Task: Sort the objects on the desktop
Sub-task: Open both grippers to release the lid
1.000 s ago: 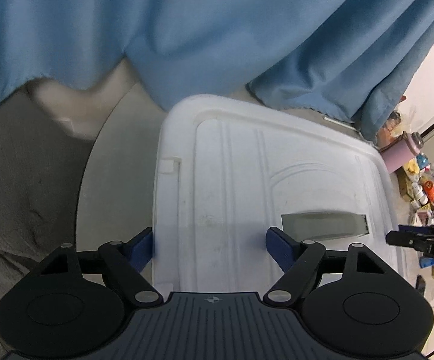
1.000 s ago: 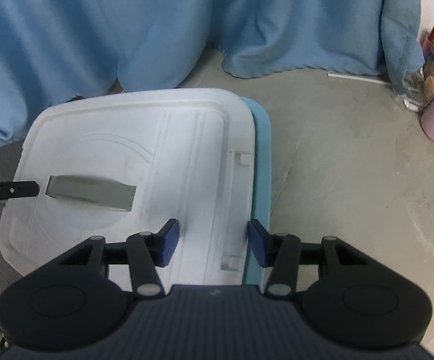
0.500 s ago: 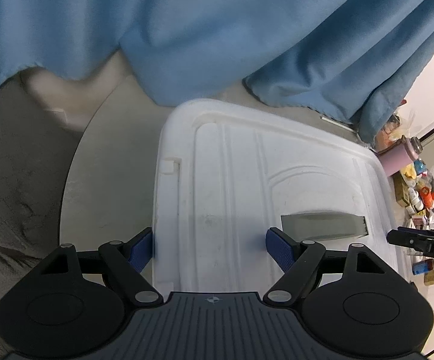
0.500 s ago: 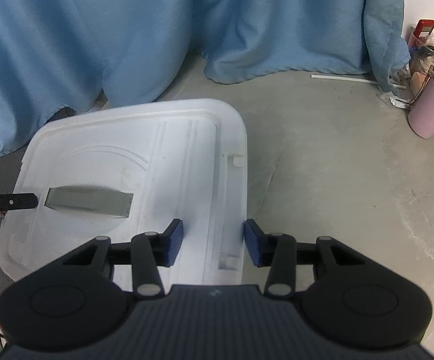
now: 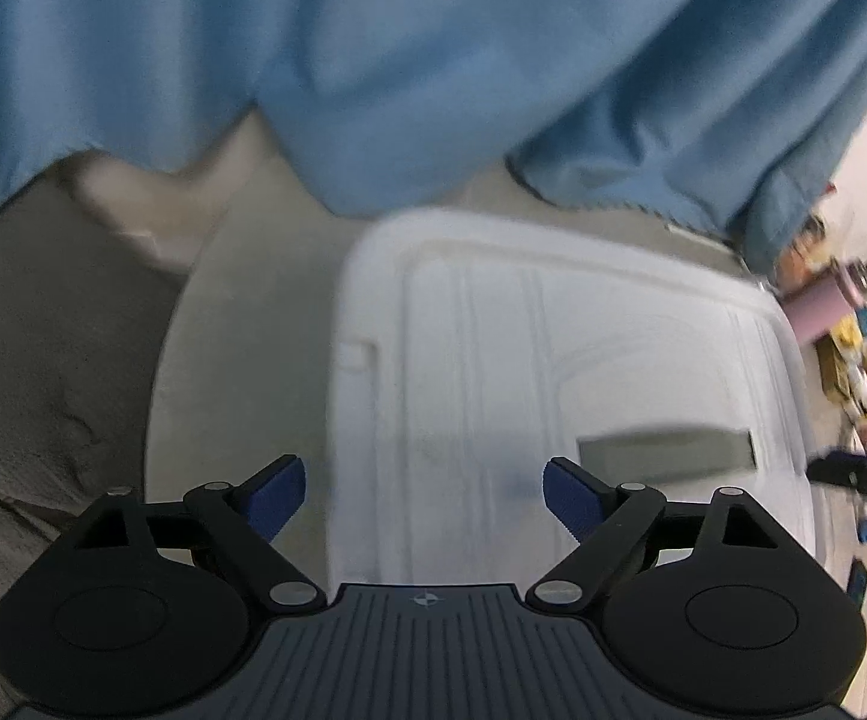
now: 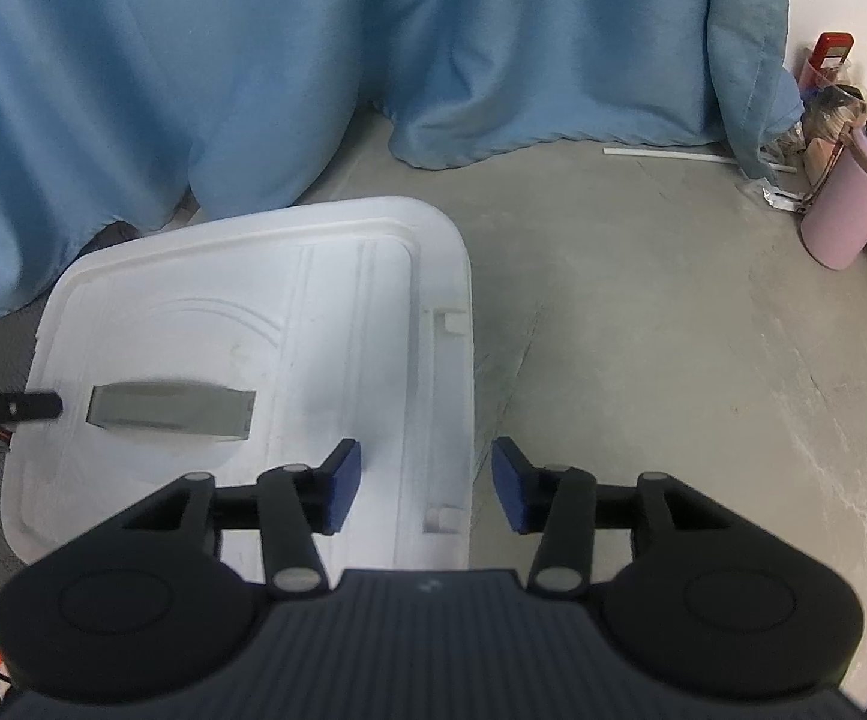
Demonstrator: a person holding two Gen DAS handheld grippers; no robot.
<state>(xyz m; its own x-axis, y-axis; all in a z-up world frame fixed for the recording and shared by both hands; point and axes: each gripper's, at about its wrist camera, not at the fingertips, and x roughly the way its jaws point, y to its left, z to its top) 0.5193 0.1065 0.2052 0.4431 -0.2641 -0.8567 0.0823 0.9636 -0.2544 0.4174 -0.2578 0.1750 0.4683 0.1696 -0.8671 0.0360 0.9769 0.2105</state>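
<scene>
The left gripper (image 5: 424, 492) has its jaws wide apart, straddling the near left edge of a white lid (image 5: 553, 372), without pressing on it as far as the blurred left wrist view shows. The right gripper (image 6: 427, 489) also has its jaws apart, one pad over the white lid (image 6: 241, 324) and the other beyond its right edge, over the grey floor (image 6: 673, 390). The lid fills the centre of both views, with a grey handle recess (image 6: 169, 411) toward 9 o'clock in the right wrist view. Blue cloth (image 6: 313, 60) hangs at 12 o'clock. A pink bottle (image 6: 853, 204) stands at 2 o'clock, well apart from the lid.
</scene>
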